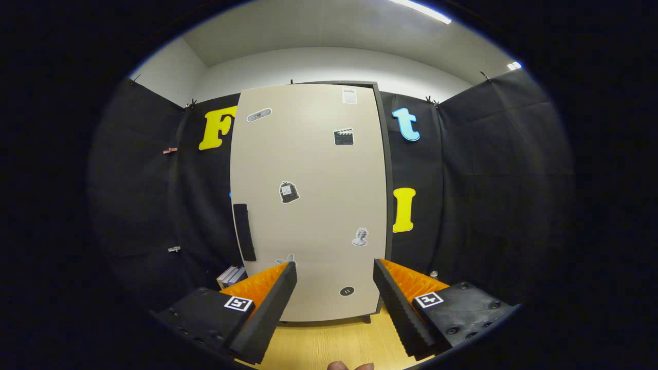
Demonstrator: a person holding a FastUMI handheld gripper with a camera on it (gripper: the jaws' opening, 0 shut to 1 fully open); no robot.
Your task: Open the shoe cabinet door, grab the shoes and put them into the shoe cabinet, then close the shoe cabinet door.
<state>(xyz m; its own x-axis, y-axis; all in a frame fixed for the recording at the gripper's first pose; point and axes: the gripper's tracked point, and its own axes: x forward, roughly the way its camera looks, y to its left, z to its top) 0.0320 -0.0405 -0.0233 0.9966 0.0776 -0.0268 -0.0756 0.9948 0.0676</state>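
Observation:
The shoe cabinet (383,169) stands upright straight ahead, its beige door (308,205) shut and dotted with small stickers. A dark vertical handle (244,232) sits on the door's left side, about mid-height. My gripper (334,267) is open, some way back from the door, with nothing between its fingers. The lower part of the door shows in the gap between them. The handle lies up and to the left of the left fingertip.
A wooden floor (329,341) runs from the fingers to the cabinet's foot. A small stack of books or boxes (231,276) lies on the floor left of the cabinet. Black cloth walls close in on both sides. A bit of a hand (349,366) shows below the fingers.

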